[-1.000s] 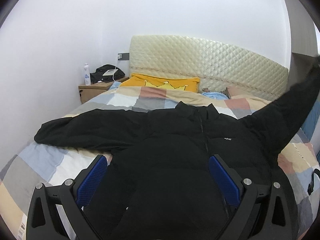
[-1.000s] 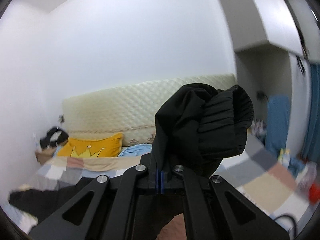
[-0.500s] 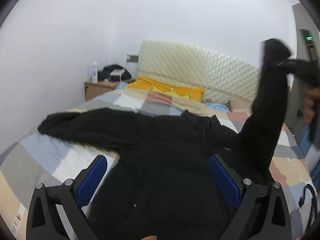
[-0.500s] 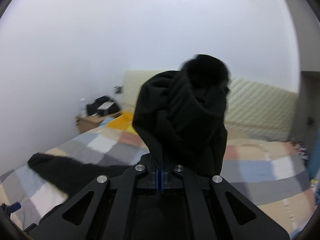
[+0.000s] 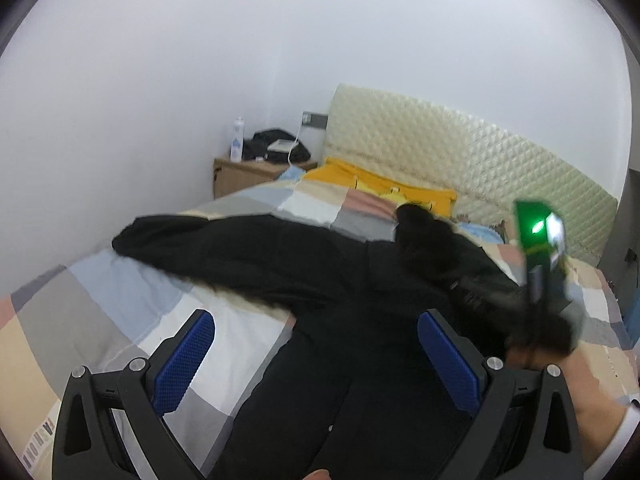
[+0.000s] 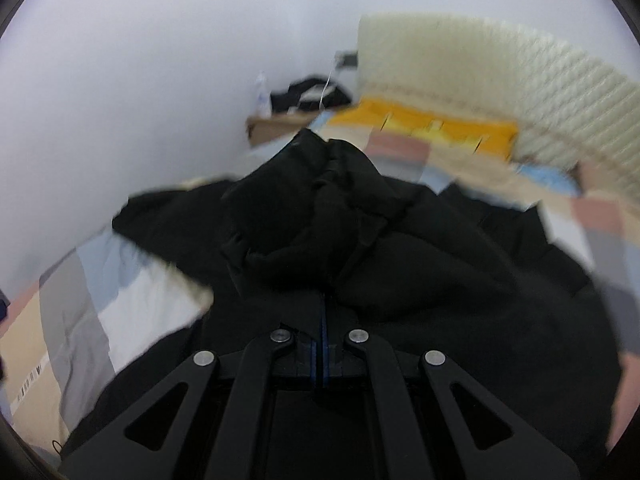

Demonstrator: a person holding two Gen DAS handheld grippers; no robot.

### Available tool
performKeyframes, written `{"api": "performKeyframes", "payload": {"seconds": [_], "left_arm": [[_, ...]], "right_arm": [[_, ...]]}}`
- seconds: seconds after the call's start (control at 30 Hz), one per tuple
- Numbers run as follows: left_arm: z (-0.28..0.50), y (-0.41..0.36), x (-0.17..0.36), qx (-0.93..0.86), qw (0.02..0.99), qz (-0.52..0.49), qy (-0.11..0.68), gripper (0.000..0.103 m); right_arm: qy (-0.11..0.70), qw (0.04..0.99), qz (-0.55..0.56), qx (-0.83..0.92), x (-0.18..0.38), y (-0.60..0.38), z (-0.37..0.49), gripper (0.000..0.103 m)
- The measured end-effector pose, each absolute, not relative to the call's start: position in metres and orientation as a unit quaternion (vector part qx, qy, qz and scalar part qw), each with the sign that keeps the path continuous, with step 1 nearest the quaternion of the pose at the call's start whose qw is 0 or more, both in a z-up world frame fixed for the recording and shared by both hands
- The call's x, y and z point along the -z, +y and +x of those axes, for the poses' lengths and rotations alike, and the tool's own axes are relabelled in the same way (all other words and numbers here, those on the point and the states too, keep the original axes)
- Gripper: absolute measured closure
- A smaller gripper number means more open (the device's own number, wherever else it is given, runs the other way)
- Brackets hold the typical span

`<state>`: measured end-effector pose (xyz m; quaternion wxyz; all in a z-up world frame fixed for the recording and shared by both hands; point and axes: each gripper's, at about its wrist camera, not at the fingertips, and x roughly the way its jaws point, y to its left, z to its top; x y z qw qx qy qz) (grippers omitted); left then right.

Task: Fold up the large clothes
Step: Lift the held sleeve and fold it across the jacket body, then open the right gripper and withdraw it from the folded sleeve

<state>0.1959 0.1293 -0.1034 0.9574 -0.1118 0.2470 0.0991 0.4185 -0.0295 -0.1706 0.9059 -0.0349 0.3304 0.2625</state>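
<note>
Folding step, left view: jacket spread flat on the bed below the headboard; left gripper spread, empty, ready. Right view: right gripper pinching the sleeve to lay it across the jacket body

A home bedroom: quilted headboard, patchwork bedspread, bedside table.

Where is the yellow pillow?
In the left wrist view, the yellow pillow lies at the head of the bed, against the quilted headboard, just behind the black jacket.
</note>
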Motion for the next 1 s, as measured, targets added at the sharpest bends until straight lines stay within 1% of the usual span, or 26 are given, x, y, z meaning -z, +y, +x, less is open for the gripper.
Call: {"api": "performKeyframes", "payload": {"seconds": [0.07,0.23,0.4,0.53,0.6,0.7,0.73,0.77,0.8,0.83,0.87,1.0], "left_arm": [[0.199,0.130,0.107,-0.101,0.956,-0.112,0.253,0.000],[0.207,0.134,0.114,-0.107,0.956,-0.097,0.255,0.000],[0.214,0.133,0.121,-0.099,0.955,-0.091,0.265,0.000],[0.222,0.130,0.129,-0.089,0.951,-0.087,0.282,0.000],[0.224,0.130,0.131,-0.081,0.949,-0.093,0.288,0.000],[0.224,0.129,0.132,-0.077,0.949,-0.094,0.290,0.000],[0.223,0.128,0.132,-0.077,0.950,-0.093,0.289,0.000],[0.222,0.128,0.131,-0.077,0.950,-0.092,0.288,0.000],[0.220,0.127,0.130,-0.076,0.951,-0.091,0.287,0.000],[0.219,0.126,0.129,-0.075,0.951,-0.090,0.285,0.000],[0.217,0.126,0.128,-0.073,0.952,-0.091,0.283,0.000],[0.213,0.118,0.121,-0.050,0.953,-0.091,0.283,0.000]], "right_arm": [[0.353,0.896,-0.031,-0.267,0.197,-0.019,0.420,0.101],[0.399,0.877,-0.028,-0.268,0.238,-0.013,0.426,0.100],[0.427,0.864,-0.012,-0.267,0.256,-0.014,0.434,0.100],[0.426,0.865,-0.016,-0.263,0.252,-0.015,0.431,0.100],[0.422,0.868,-0.024,-0.260,0.244,-0.015,0.424,0.098],[0.417,0.868,-0.028,-0.267,0.233,-0.018,0.413,0.089],[0.417,0.868,-0.028,-0.270,0.229,-0.020,0.407,0.079],[0.415,0.868,-0.027,-0.273,0.225,-0.022,0.402,0.067],[0.412,0.868,-0.025,-0.276,0.222,-0.025,0.397,0.058],[0.404,0.871,-0.022,-0.279,0.216,-0.029,0.391,0.036],[0.394,0.876,-0.018,-0.279,0.209,-0.033,0.385,0.024],[0.368,0.889,-0.003,-0.273,0.178,-0.059,0.361,0.024]]}}
